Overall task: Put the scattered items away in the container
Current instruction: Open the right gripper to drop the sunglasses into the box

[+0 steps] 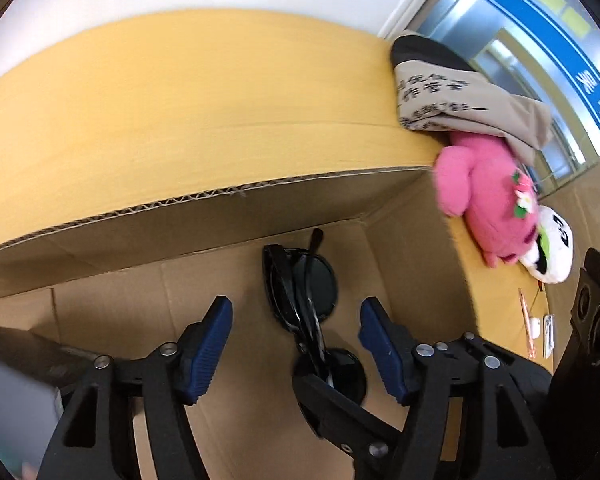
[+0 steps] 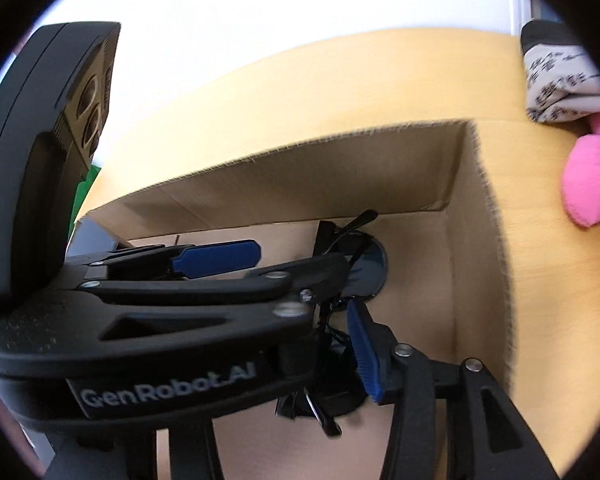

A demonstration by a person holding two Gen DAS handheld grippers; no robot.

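Black sunglasses [image 1: 306,300] lie folded on the floor of the cardboard box [image 1: 220,216]. My left gripper [image 1: 296,320] is open inside the box, its blue pads on either side of the sunglasses and apart from them. In the right wrist view the sunglasses [image 2: 360,272] show past the left gripper's black body [image 2: 172,320], which crosses the frame. Only one blue pad [image 2: 364,352] of my right gripper shows, over the box; its other finger is hidden. A pink plush toy [image 1: 488,196] and a white plush [image 1: 552,248] lie on the table right of the box.
A beige printed cloth bag [image 1: 452,96] lies at the table's far right corner. Small items, a pen [image 1: 526,320] and white pieces [image 1: 548,334], lie on the yellow table [image 1: 180,100] right of the box. A dark flat object [image 1: 28,352] sits in the box's left part.
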